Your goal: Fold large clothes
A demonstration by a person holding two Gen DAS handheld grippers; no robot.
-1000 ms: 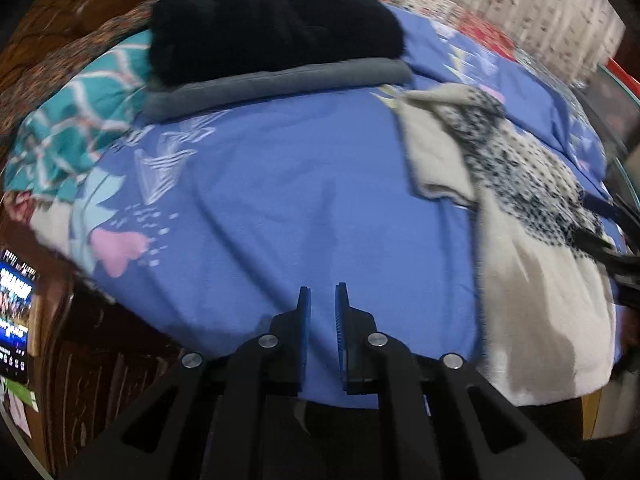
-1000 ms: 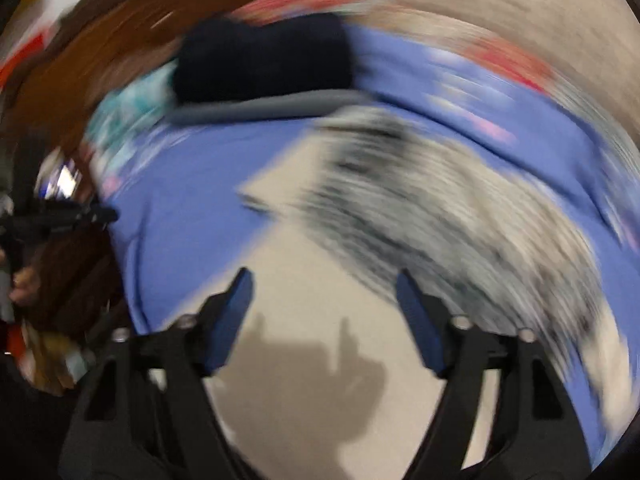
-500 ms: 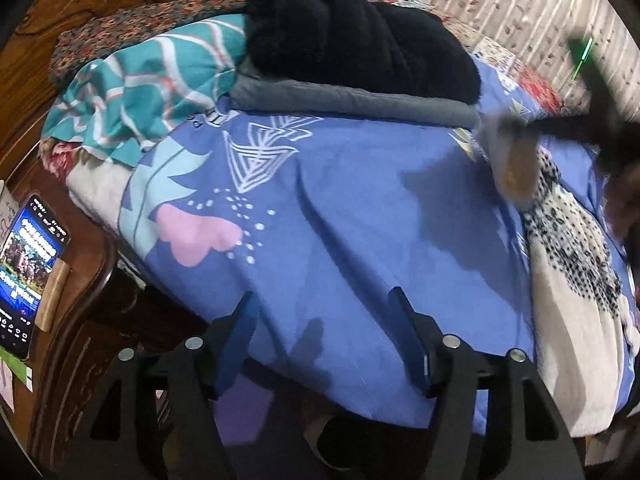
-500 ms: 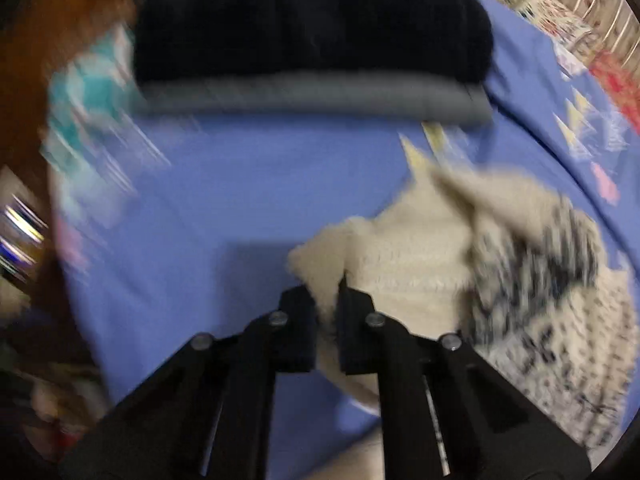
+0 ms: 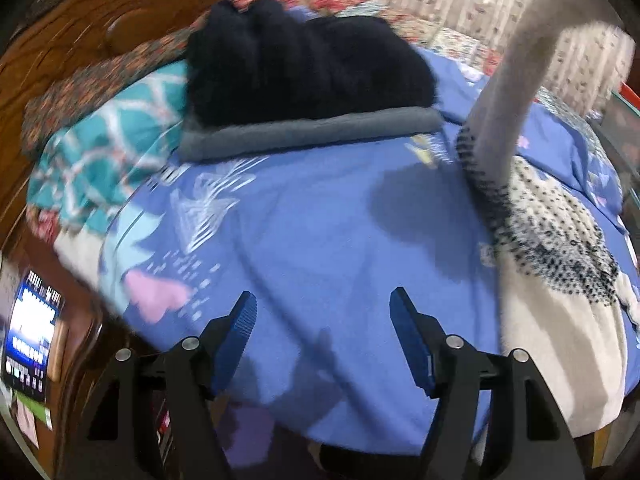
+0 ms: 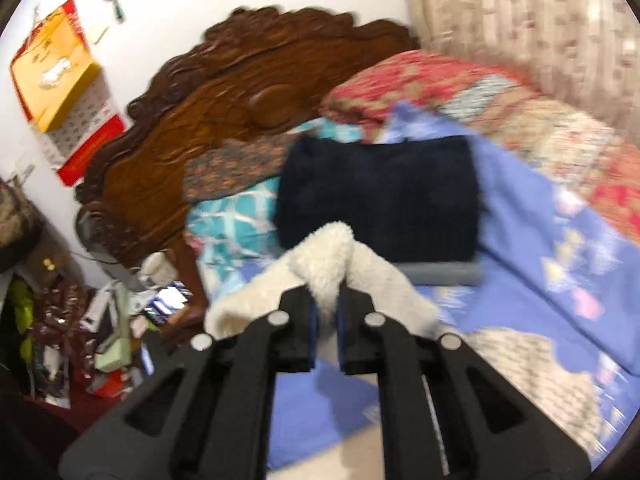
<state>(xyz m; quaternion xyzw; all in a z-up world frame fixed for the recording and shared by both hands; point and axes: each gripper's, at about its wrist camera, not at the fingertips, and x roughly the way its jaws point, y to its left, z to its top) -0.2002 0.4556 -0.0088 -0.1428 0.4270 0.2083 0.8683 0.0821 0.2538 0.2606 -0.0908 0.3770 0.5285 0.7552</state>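
The cream fleece garment with black speckled pattern [image 5: 552, 240] lies on the blue printed bedsheet [image 5: 320, 220], one end now lifted high, pinched in the right gripper [image 6: 326, 312]. The left gripper [image 5: 322, 336] hovers spread, empty. Only the right view shows the carved wooden headboard [image 6: 224, 92] whole and the wall calendar [image 6: 60, 80].

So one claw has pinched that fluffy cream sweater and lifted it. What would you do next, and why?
Probably bring the open left gripper across to pinch the cream sweater lower down. The right gripper holds only one fleecy corner, lifted high, while most of it lies crumpled on the blue bedsheet.
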